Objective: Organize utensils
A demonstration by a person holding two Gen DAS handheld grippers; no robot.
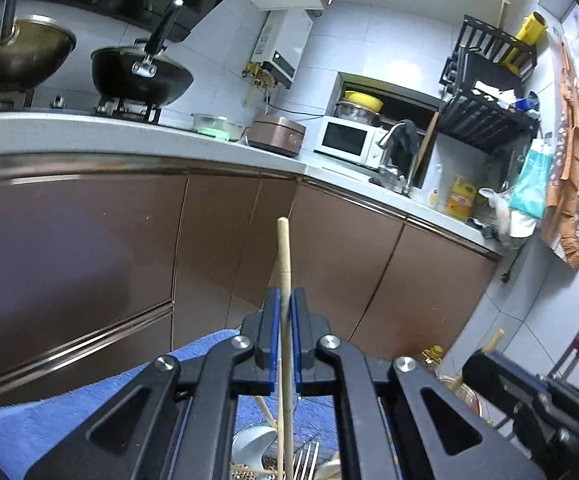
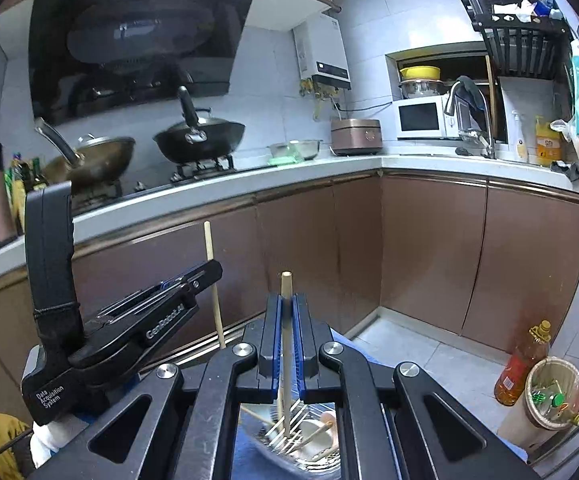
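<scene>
My left gripper (image 1: pixel 285 296) is shut on a pale wooden chopstick (image 1: pixel 284 256) that sticks up between its blue pads. My right gripper (image 2: pixel 287 302) is likewise shut on a second wooden chopstick (image 2: pixel 286 284). The right wrist view also shows the left gripper (image 2: pixel 205 274) from the side at left, its chopstick (image 2: pixel 212 264) pointing up. Below both grippers lies a pile of utensils (image 2: pixel 301 436): metal forks (image 1: pixel 305 460), a white spoon (image 1: pixel 249 440) and more chopsticks, on a blue cloth (image 1: pixel 69 408). Both grippers are raised above the pile, facing the brown cabinets.
A white counter (image 2: pixel 249 184) carries two woks (image 2: pixel 201 136) on the stove, a rice cooker (image 2: pixel 355 136), a microwave (image 2: pixel 421 118) and a sink tap (image 2: pixel 469 112). On the floor at right stand an oil bottle (image 2: pixel 523 364) and a bin (image 2: pixel 555 392).
</scene>
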